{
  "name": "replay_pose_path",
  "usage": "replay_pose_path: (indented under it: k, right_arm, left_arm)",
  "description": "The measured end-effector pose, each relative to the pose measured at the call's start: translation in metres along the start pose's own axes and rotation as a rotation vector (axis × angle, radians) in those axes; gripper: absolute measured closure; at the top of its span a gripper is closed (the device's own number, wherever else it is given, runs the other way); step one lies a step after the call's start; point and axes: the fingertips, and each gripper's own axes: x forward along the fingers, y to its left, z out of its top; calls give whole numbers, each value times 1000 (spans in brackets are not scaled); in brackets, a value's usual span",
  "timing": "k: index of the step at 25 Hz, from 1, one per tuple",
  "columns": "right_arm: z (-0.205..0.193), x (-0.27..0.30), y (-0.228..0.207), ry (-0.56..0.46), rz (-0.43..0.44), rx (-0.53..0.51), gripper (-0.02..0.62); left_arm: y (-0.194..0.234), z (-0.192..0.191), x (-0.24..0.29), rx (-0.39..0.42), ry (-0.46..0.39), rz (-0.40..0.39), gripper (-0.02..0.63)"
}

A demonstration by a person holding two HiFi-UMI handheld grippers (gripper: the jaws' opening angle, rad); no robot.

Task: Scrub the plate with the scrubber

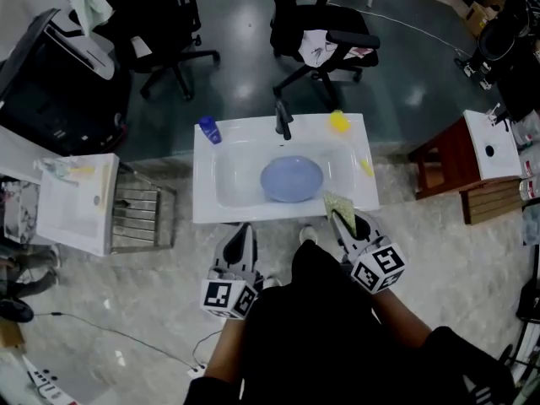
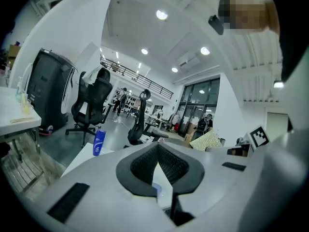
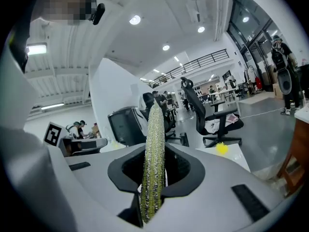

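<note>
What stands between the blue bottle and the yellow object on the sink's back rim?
The black faucet stands there, between the blue bottle and the yellow object; the head view shows it.

plate (image 2: pixel 155 187): all but a blue sliver hidden behind left claw (image 2: pixel 158 149) | scrubber (image 3: pixel 153 163): edge-on, flat face unseen | yellow thing (image 1: pixel 338 122), 1 o'clock on sink (image 1: pixel 202 194): too blurred to name

We note a white sink (image 1: pixel 202 205) on the pale floor (image 1: pixel 126 310), a blue plate (image 1: pixel 291 179) lying in its basin, a dark tap (image 1: pixel 283 120) mid back rim, a blue bottle (image 1: pixel 208 130) upright at the back left corner, and a yellow item (image 1: pixel 338 122), possibly a sponge, back right.
</note>
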Motion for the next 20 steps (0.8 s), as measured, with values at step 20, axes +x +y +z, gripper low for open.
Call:
replay_pose_path:
  k: [20]
  right_arm:
    - [13,99,-102,141,274,68,540]
  left_arm:
    - [85,-77,152,-87,262,265,605]
